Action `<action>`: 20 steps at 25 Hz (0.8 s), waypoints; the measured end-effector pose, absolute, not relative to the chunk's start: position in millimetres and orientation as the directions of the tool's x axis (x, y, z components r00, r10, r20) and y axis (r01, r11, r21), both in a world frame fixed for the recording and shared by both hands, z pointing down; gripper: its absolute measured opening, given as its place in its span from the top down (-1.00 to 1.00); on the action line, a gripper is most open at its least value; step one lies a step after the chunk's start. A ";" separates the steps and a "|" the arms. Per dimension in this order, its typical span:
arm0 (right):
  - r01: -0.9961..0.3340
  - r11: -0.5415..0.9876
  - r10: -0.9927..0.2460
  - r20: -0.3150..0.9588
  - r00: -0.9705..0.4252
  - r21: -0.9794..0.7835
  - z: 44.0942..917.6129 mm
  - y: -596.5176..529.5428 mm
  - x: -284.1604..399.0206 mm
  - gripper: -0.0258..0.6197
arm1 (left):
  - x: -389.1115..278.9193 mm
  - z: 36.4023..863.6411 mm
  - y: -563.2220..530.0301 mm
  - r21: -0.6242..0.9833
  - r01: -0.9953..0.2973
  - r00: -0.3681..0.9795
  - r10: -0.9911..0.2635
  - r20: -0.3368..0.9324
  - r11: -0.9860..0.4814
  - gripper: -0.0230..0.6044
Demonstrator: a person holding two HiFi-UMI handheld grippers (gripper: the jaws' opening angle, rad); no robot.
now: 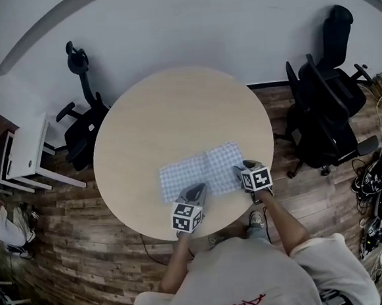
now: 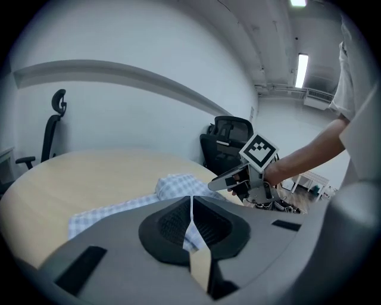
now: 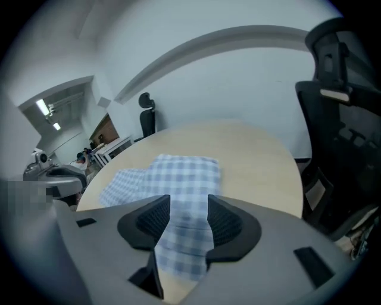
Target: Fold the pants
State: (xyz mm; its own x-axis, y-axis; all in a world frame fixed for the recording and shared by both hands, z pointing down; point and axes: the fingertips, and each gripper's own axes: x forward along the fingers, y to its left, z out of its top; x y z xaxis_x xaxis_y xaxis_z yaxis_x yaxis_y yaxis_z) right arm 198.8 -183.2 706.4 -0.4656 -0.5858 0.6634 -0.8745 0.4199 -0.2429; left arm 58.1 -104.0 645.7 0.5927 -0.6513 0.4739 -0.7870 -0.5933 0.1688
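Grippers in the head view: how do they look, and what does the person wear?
The left gripper and the right gripper are grey with dark ribbed jaws; each carries a white cube with black square markers. The person wears a light short-sleeved shirt with red lettering.

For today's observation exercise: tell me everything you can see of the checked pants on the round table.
The pants are blue-and-white checked cloth, lying folded near the person's edge of the round table, bulkier at the right. Fingers of the open right gripper straddle one end without pressing; the shut left gripper sits at the near edge.
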 end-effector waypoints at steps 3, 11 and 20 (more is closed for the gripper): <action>-0.890 0.340 -0.564 0.691 -0.452 -0.304 720.2 -184.5 232.7 0.29 | 77.0 644.6 -106.1 0.169 -0.781 0.599 -0.645 0.474 -0.601 0.80; -0.842 0.351 -0.437 0.724 -0.534 -0.410 755.7 -180.8 232.3 0.37 | 70.7 653.0 -107.9 0.161 -0.841 0.518 -0.684 0.514 -0.516 0.80; -0.779 0.372 -0.407 0.666 -0.626 -0.505 751.1 -186.5 230.5 0.71 | 85.1 650.1 -116.1 0.151 -0.860 0.487 -0.699 0.523 -0.487 0.80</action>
State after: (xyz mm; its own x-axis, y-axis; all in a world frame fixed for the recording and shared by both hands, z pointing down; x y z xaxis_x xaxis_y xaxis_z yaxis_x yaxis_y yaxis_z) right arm 230.5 -186.5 751.1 -0.6256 -0.4066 0.6658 -0.7790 0.3719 -0.5049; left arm 85.1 -116.1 650.1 0.4872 -0.6991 0.5233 -0.8604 -0.4868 0.1507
